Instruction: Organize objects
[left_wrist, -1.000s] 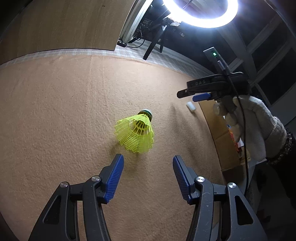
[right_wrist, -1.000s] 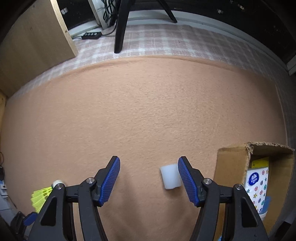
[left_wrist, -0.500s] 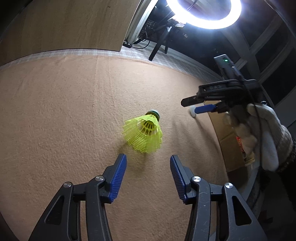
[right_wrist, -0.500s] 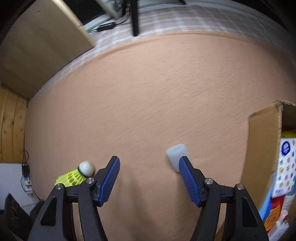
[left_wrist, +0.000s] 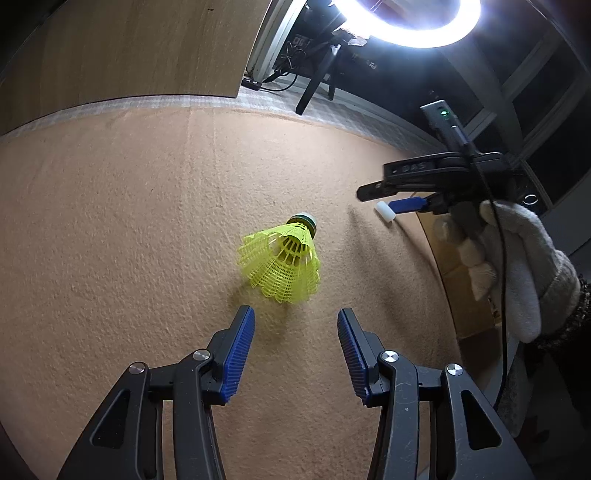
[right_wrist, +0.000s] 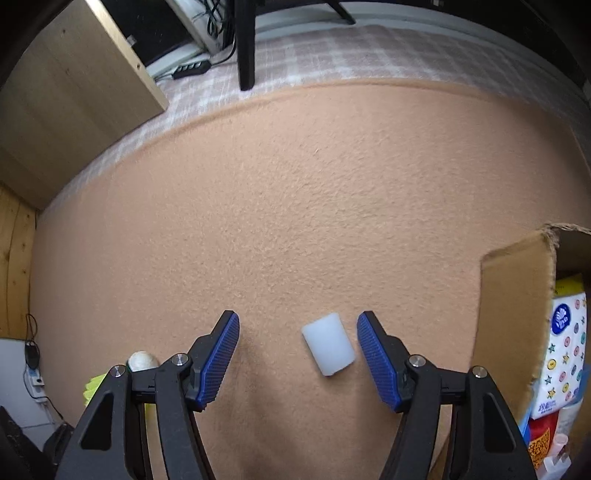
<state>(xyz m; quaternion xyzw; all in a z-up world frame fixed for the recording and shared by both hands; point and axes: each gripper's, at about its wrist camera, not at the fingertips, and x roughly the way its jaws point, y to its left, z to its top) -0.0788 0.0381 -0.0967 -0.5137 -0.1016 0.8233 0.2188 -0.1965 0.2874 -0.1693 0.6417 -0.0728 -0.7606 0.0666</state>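
Nothing stowed yet, both items loose on tabletop (right_wrist: 295, 184). Left gripper (left_wrist: 295, 350) apart, empty; shuttlecock (left_wrist: 282, 266) at 12 o'clock just ahead. Right gripper (right_wrist: 297, 356) apart, white block (right_wrist: 328, 343) between pads, untouched. Cardboard box (right_wrist: 517, 314) at 3 o'clock. Peach felt surface, ring light (left_wrist: 406, 22), dark room.

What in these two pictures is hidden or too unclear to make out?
- Shuttlecock: right wrist view, mostly behind the right gripper.
- Cardboard box: right wrist view, contents cut off by the edge.
- White block: left wrist view, too small to tell its shape.
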